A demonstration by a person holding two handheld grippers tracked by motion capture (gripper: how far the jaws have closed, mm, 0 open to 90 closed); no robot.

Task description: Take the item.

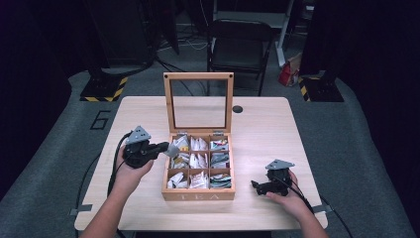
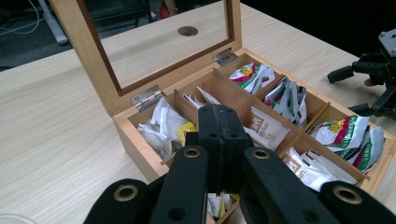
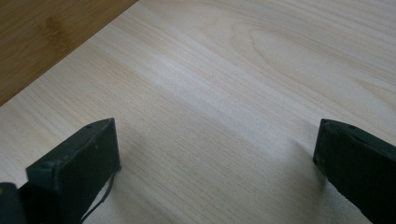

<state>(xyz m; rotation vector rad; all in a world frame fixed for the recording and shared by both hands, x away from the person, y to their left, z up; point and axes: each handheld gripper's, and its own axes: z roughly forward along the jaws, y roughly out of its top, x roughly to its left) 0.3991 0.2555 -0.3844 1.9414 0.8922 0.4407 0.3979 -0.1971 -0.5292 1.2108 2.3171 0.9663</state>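
From the high view: left gripper [image 1: 161, 147] poised at the left edge of the open tea box [image 1: 198, 195], tips right against a white sachet [image 1: 174, 147] in the rear left compartment. Lid [image 1: 198, 76] upright behind. Right gripper [image 1: 256, 187] low on the table [image 1: 267, 129], well to the right of the box.

Along the left gripper view: left gripper [image 2: 219, 122] with jaws pressed fully together above the box wall [image 2: 135, 144]; hard to tell whether a thin corner of paper sits pinched between them. White sachet [image 2: 161, 121] crumpled among others just left of the tips. Right gripper [image 2: 343, 92] far off past the box, jaws spread.

Along the right gripper view: right gripper [image 3: 215, 154] with jaws wide apart, nothing between them but bare table [image 3: 210, 70].

As for handling, probably very light, soft and floppy, a paper envelope that creases and could tear. Best to pinch a free upper edge or corner standing above the dividers, then lift straight up slowly. Worth watching for neighbouring sachets dragging along, packed loosely as they are.
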